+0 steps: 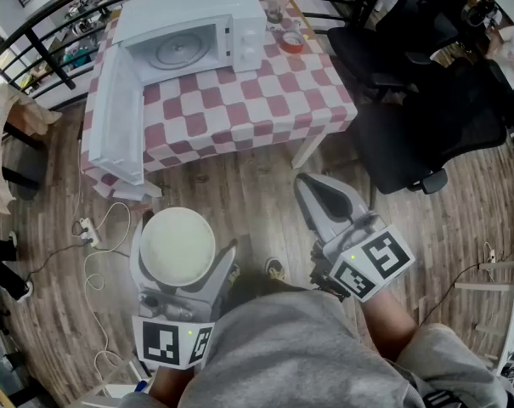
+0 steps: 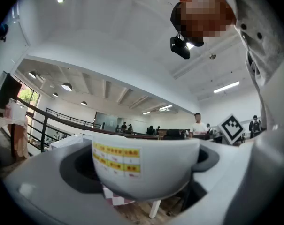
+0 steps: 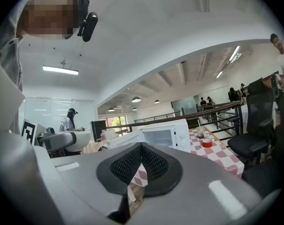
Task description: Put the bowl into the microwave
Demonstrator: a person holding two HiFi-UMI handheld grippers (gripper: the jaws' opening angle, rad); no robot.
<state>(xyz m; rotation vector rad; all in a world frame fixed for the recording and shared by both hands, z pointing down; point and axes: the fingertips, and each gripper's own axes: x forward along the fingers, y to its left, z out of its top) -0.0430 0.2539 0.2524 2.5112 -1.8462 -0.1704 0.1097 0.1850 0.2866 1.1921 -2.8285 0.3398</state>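
A white bowl (image 1: 178, 243) with a yellow label (image 2: 116, 159) sits upright between the jaws of my left gripper (image 1: 182, 260), which press on its sides well above the wooden floor. In the head view my right gripper (image 1: 314, 185) hangs to the right of the bowl, jaws shut with nothing in them; its dark pads (image 3: 132, 165) meet at their tips. The white microwave (image 1: 197, 32) stands on the checkered table (image 1: 265, 100) ahead. Its door (image 1: 116, 117) swings wide to the left and the turntable inside shows. The microwave (image 3: 167, 135) also shows beyond the right jaws.
A red tape roll (image 1: 292, 41) and a glass (image 1: 275, 11) stand right of the microwave. Black office chairs (image 1: 426, 117) crowd the table's right side. A power strip with white cables (image 1: 91, 232) lies on the floor at left. A black railing (image 1: 44, 58) runs behind the table.
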